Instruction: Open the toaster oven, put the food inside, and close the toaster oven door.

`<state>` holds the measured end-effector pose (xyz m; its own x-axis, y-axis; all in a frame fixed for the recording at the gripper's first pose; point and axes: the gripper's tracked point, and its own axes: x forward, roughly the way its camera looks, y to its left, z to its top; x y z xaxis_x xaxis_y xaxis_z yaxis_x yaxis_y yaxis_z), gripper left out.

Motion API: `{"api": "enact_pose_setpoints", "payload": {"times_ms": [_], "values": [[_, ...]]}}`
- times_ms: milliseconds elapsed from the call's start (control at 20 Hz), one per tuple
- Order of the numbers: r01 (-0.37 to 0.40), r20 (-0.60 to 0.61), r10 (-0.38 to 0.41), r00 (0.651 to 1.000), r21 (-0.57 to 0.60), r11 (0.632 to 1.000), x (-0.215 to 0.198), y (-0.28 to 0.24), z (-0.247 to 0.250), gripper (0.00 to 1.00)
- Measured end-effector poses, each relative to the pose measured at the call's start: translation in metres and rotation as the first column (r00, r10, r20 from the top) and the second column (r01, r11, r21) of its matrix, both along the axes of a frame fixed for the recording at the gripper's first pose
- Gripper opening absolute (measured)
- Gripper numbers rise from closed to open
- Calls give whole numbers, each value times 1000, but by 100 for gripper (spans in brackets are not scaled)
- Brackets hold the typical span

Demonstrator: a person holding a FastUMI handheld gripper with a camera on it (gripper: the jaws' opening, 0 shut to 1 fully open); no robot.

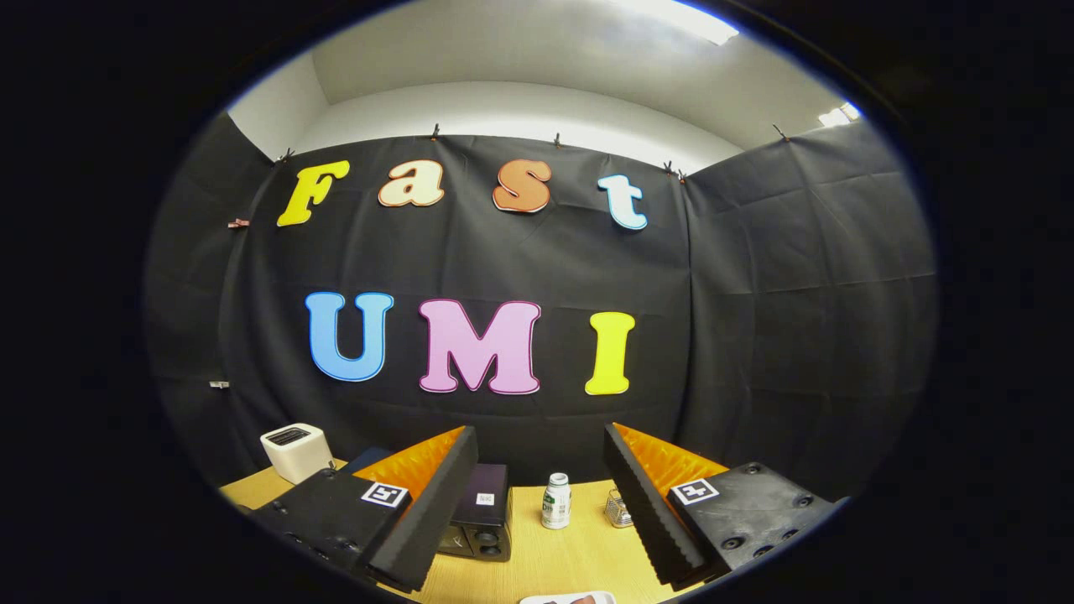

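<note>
Jaws [541, 503] spread wide, empty; toaster oven [480, 524] sits beyond the left one.

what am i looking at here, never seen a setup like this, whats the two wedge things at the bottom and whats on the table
This is one picture from a fisheye camera that rides on a hand-held gripper, so it looks forward along the tool. The two wedge shapes at the bottom are its fingers. They stand wide apart and hold nothing.

Below them is a light wooden table in a booth with black cloth walls. Just ahead of the fingers, between them, sits a dark toaster oven, partly hidden behind one finger, with its door apparently shut. Beside it stands a small white bottle, and next to that a small wire basket. A white boxy appliance sits farther off, at the table's back corner. Something white peeks in at the near edge, too cut off to name.
</note>
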<state>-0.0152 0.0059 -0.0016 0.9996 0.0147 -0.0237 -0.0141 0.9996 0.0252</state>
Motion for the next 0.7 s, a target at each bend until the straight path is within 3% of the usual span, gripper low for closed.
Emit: {"api": "enact_pose_setpoints", "payload": {"times_ms": [350, 700], "values": [[-5, -20, 5, 1000, 18, 1000, -1, 5, -6, 98], [-55, -41, 56, 998, 36, 998, 6, 58, -21, 98]]}}
